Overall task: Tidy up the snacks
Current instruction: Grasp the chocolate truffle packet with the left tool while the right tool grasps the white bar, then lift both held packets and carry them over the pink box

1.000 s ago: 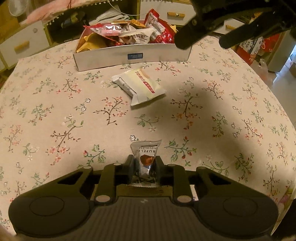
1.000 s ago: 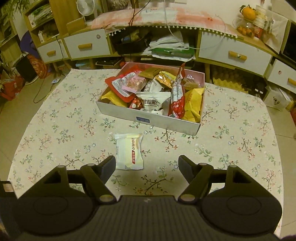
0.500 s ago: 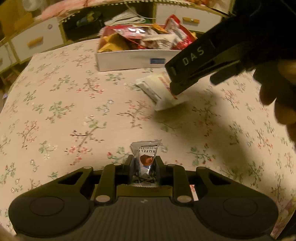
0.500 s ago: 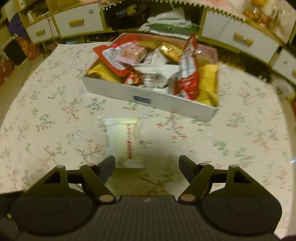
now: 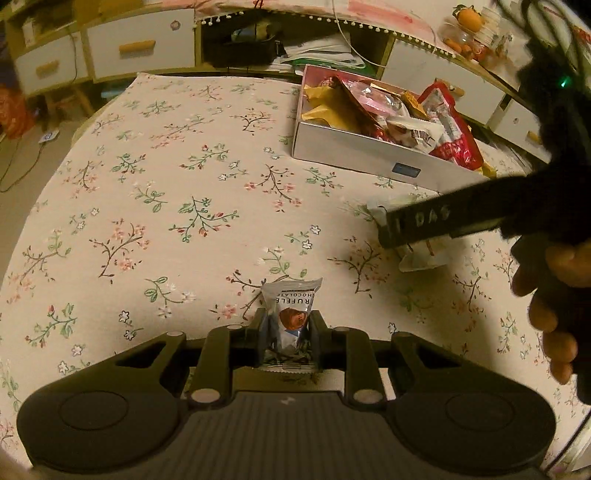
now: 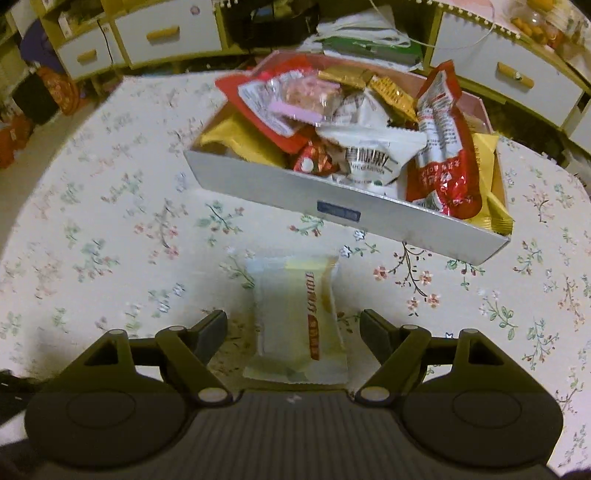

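Note:
My left gripper is shut on a small silver chocolate truffle packet, held above the floral tablecloth. A pale yellow-white wrapped snack lies flat on the cloth, lengthwise between the spread fingers of my right gripper; the jaws are opening and the pads stand clear of its sides. In the left wrist view the right gripper's finger covers most of that snack. Behind it stands the white snack box, heaped with red, yellow and white packets; the box also shows at the left view's upper right.
A person's fingers hold the right gripper at the left view's right edge. White drawers and a low shelf of papers stand beyond the table. The tablecloth's left half carries only its flower print.
My right gripper came down and forward, so the pale snack now lies between its fingers. The left gripper swung leftward with the truffle packet; the box shifted to the right of its view.

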A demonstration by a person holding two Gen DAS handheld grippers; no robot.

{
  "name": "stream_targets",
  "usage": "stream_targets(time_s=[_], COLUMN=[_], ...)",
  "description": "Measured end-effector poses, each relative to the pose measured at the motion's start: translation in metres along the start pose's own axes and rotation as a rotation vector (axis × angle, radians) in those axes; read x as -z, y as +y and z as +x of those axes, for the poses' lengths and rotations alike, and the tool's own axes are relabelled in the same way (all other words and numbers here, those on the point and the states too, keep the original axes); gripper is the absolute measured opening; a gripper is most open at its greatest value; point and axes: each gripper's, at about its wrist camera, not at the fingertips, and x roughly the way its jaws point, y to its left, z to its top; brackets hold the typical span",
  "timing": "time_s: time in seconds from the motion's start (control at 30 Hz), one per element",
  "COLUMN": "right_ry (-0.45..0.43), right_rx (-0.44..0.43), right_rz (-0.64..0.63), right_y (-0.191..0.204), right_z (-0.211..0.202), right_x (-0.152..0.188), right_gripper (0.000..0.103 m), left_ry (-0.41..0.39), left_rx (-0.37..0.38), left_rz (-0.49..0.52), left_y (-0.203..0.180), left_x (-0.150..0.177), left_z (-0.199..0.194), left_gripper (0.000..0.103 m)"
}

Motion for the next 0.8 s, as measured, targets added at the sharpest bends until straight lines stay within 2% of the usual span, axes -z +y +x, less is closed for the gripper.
stream_targets(time_s=[0.1, 0.13, 0.2, 0.27, 0.33, 0.6, 0.8], right_ry=[0.030, 0.036, 0.019, 0.001, -0.004, 0.006, -0.045], right_rx=[0.031, 0.036, 0.036, 0.026, 0.003, -0.062, -0.119], right_rz=[0.010, 0.022, 0.020, -0.013, -0.024, -0.011, 0.094], right_y=[-0.004, -0.007, -0.008, -0.004, 0.001, 0.017, -0.011], right_z=[0.010, 0.013, 0.012, 0.009, 0.007, -0.004, -0.030], right_x=[0.001, 0.002, 0.002, 0.004, 0.005, 0.007, -0.003], right_gripper=[0.071, 0.072, 0.066, 0.044, 0.041, 0.040, 0.040], left_ry=[-0.005, -0.006, -0.007, -0.007, -0.009, -0.021, -0.052], left_rx=[0.006, 0.008, 0.011, 0.013, 0.012, 0.017, 0.037], left_rz=[-0.001, 0.000, 0.004, 0.003, 0.003, -0.011, -0.043], left_y=[-0.001, -0.002, -0.003, -0.004, -0.003, 0.002, 0.007], left_x=[0.000, 0.000, 0.000, 0.000, 0.000, -0.003, -0.013], left_z=[-0.002, -0.001, -0.001, -0.001, -0.002, -0.005, -0.014], left_gripper=[0.027, 0.027, 0.027, 0.027, 0.027, 0.027, 0.027])
